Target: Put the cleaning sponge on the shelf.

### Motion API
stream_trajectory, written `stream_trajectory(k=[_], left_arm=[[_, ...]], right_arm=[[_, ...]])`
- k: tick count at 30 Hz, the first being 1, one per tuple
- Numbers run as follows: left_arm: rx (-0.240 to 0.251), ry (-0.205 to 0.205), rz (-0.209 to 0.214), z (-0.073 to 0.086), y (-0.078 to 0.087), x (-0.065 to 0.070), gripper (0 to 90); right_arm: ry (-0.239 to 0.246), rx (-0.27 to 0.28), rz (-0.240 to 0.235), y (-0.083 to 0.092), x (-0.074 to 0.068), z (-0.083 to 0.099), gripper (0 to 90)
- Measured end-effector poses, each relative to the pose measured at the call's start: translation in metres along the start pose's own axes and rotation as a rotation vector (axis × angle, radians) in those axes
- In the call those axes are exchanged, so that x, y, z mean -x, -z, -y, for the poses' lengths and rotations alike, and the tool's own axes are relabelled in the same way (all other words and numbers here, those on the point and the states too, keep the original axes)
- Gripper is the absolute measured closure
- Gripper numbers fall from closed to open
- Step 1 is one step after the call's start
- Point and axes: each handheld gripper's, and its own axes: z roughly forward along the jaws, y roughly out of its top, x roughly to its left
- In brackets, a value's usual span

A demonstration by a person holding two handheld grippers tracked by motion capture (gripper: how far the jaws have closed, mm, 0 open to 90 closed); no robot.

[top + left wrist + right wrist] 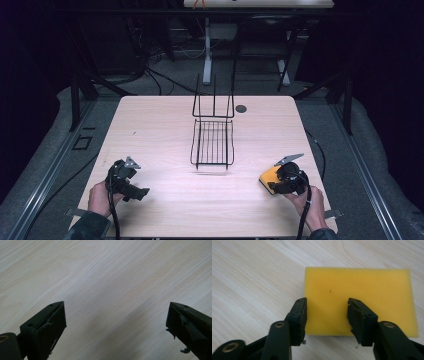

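Note:
A yellow sponge (268,174) lies flat on the wooden table (160,125) near its front right edge. My right gripper (274,184), held in a hand, hovers at the sponge's near edge. In the right gripper view the jaws stand partly apart over the sponge (367,290), and my right gripper (327,301) has the undented yellow top showing between its pads. My left gripper (141,192) rests at the front left. It is wide open (116,305) over bare wood, with nothing between the jaws.
A black wire rack (212,142) with an upright back stands at the middle of the table. A small dark disc (241,108) lies behind it on the right. Dark floor, cables and table legs surround the table.

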Motion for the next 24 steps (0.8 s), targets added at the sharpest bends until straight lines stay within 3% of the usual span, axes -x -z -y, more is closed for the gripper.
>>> stream_trajectory(k=[3, 6, 10, 15, 18, 20, 22, 24], left_arm=[[0.001, -0.004, -0.003, 0.0, 0.001, 0.001, 3.0], [-0.004, -0.007, 0.0, 0.0, 0.0, 0.001, 3.3], [-0.006, -0.011, -0.001, 0.001, 0.0, 0.001, 3.6], [-0.004, -0.005, -0.001, 0.001, 0.0, 0.0, 4.1], [-0.038, -0.009, -0.002, 0.001, -0.002, 0.001, 4.6], [-0.038, -0.009, 0.002, 0.002, -0.002, 0.001, 4.6], [-0.029, -0.005, 0.006, 0.002, -0.001, 0.0, 4.6], [-0.027, -0.003, 0.007, 0.002, -0.001, -0.001, 4.7]], right_arm=[[-0.018, 0.004, 0.012, -0.003, 0.001, 0.002, 65.2], [-0.024, 0.006, 0.024, -0.004, 0.0, 0.003, 69.3], [0.002, 0.002, 0.056, -0.004, -0.005, 0.003, 73.6], [0.005, 0.026, 0.06, -0.004, -0.005, 0.005, 76.1], [0.014, 0.043, 0.059, -0.002, -0.006, 0.006, 76.7], [0.021, 0.062, 0.061, 0.0, -0.007, 0.006, 80.2], [0.022, 0.087, 0.051, 0.003, -0.006, 0.006, 90.0], [0.007, 0.088, 0.045, 0.006, -0.004, 0.005, 90.0]])
